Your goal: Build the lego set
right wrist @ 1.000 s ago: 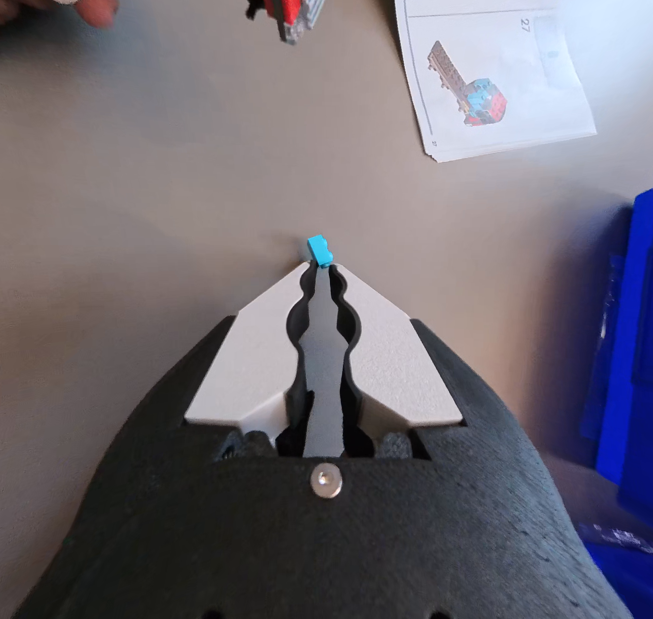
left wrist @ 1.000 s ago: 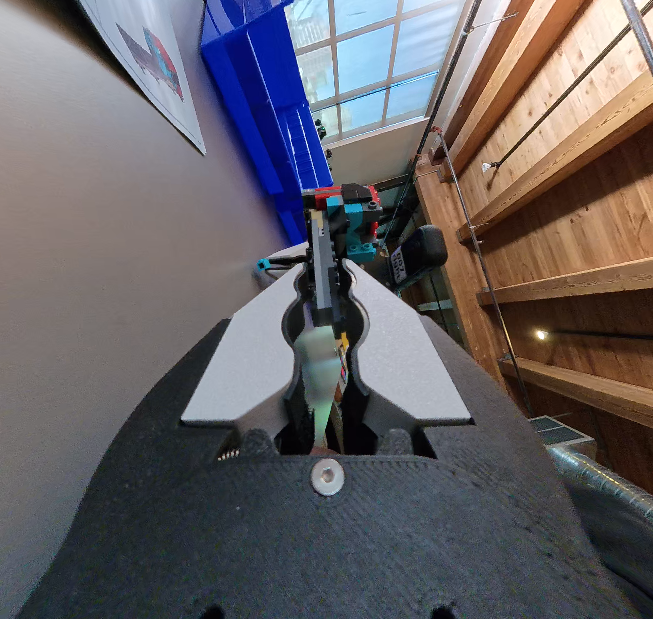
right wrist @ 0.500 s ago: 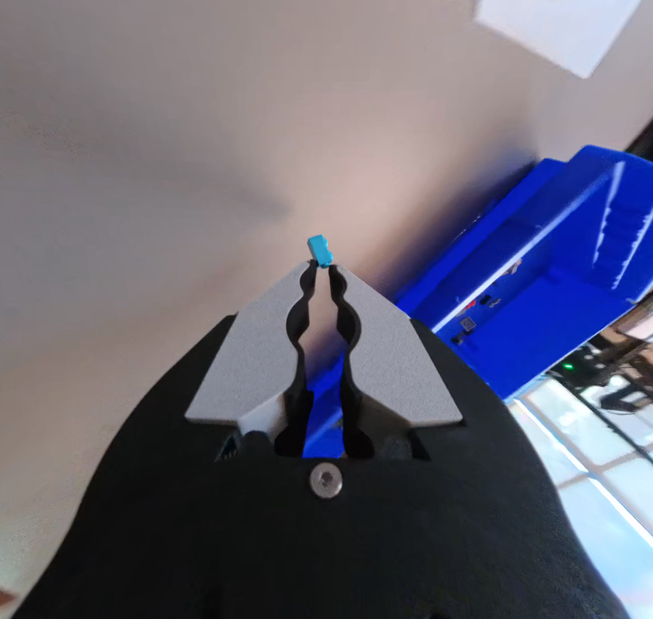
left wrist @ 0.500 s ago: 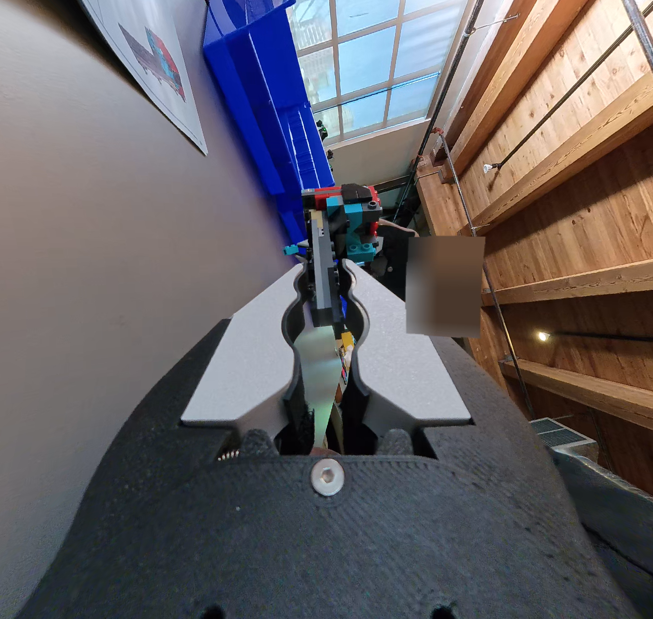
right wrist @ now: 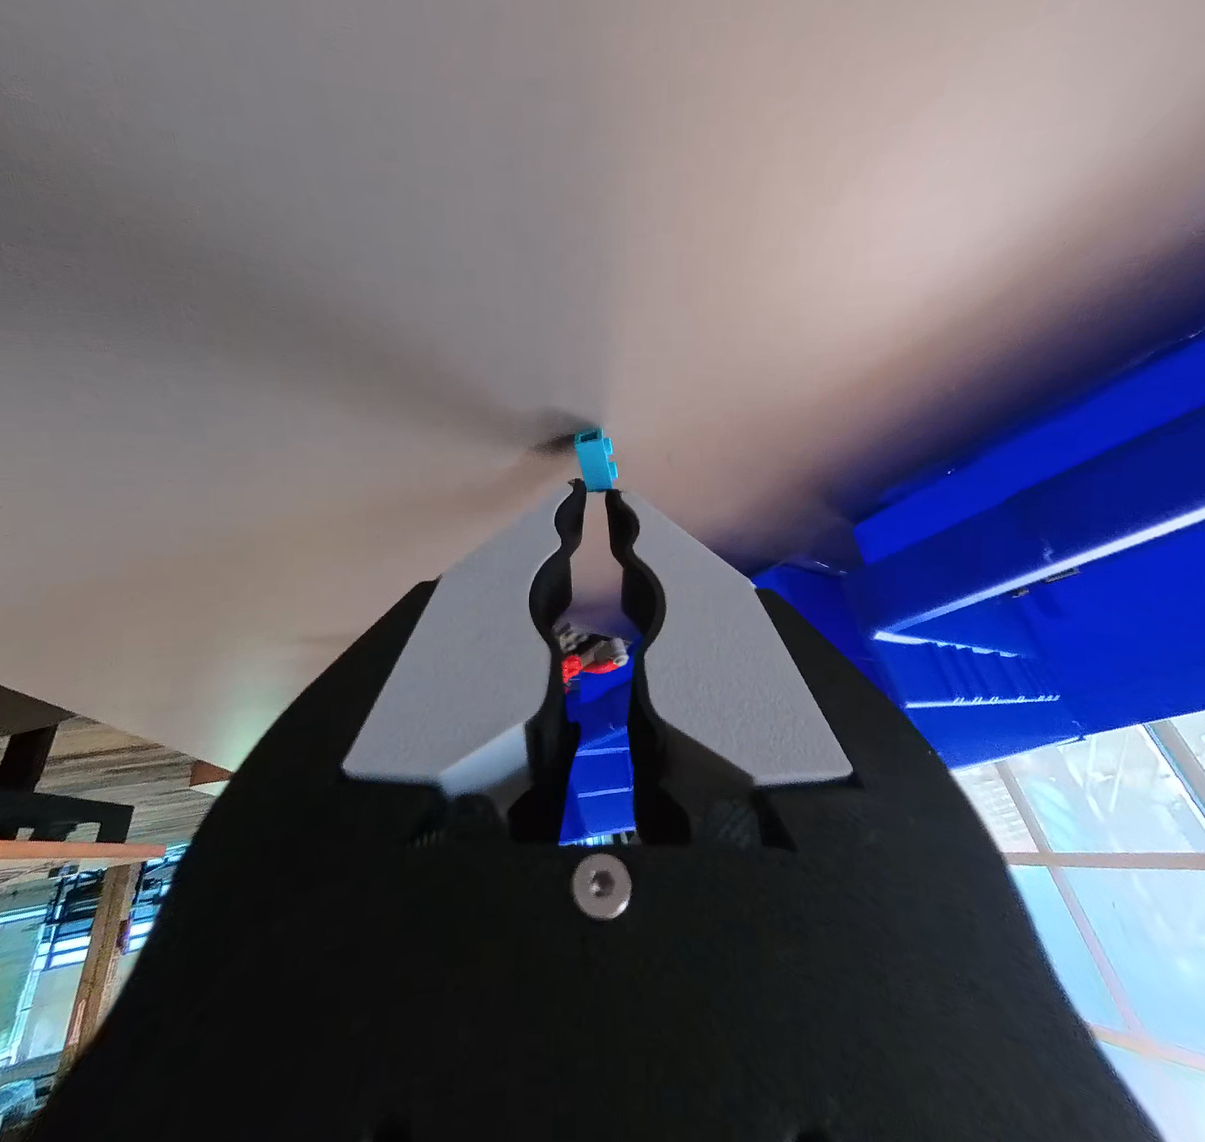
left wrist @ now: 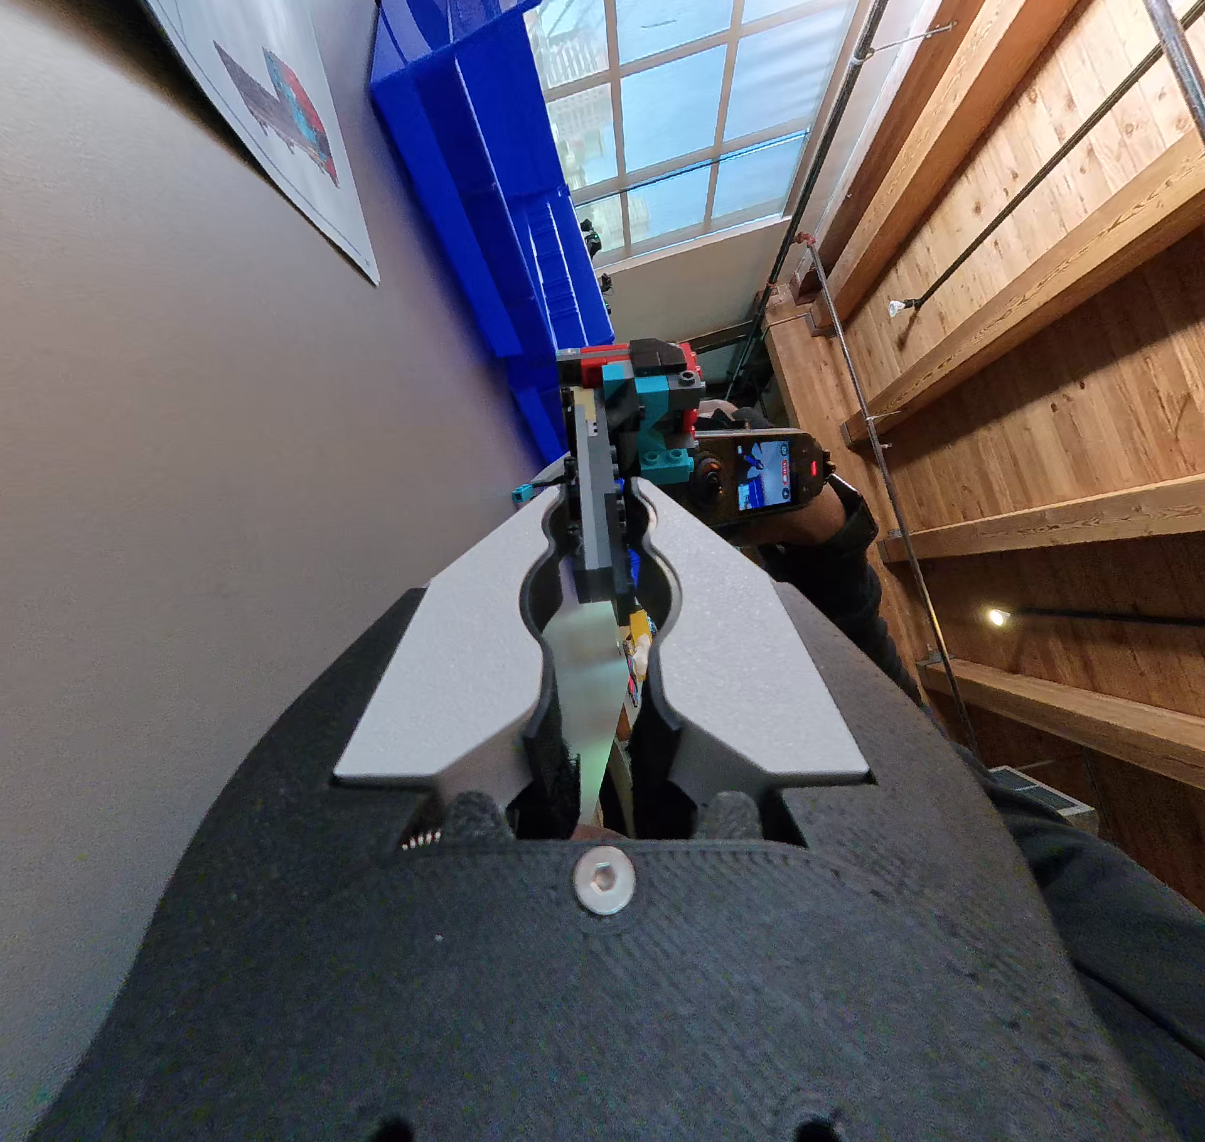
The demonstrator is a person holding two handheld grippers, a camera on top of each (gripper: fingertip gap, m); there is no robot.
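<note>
My left gripper (left wrist: 596, 491) is shut on the long grey plate of the lego model (left wrist: 626, 406), which has a teal, red and black cab at its far end. My right gripper (right wrist: 595, 491) is shut on a small teal brick (right wrist: 595, 463) at its fingertips. In the left wrist view that teal brick (left wrist: 521, 493) is just left of the model's grey plate, close to it; I cannot tell whether they touch. Part of the model (right wrist: 587, 651) shows through the gap between the right gripper's fingers.
A blue bin (left wrist: 469, 165) stands on the beige table (left wrist: 163, 458) beyond the model, and also shows in the right wrist view (right wrist: 1043, 589). The instruction booklet (left wrist: 261, 99) lies beside it. The right gripper's camera body (left wrist: 756, 478) and a hand are right of the model. The gap from one gripper's tips to the other's is roughly 25 cm.
My right gripper has lifted the teal brick off the table and swung round to face the blue bin, bringing the brick beside the model. My left gripper has held the model still.
</note>
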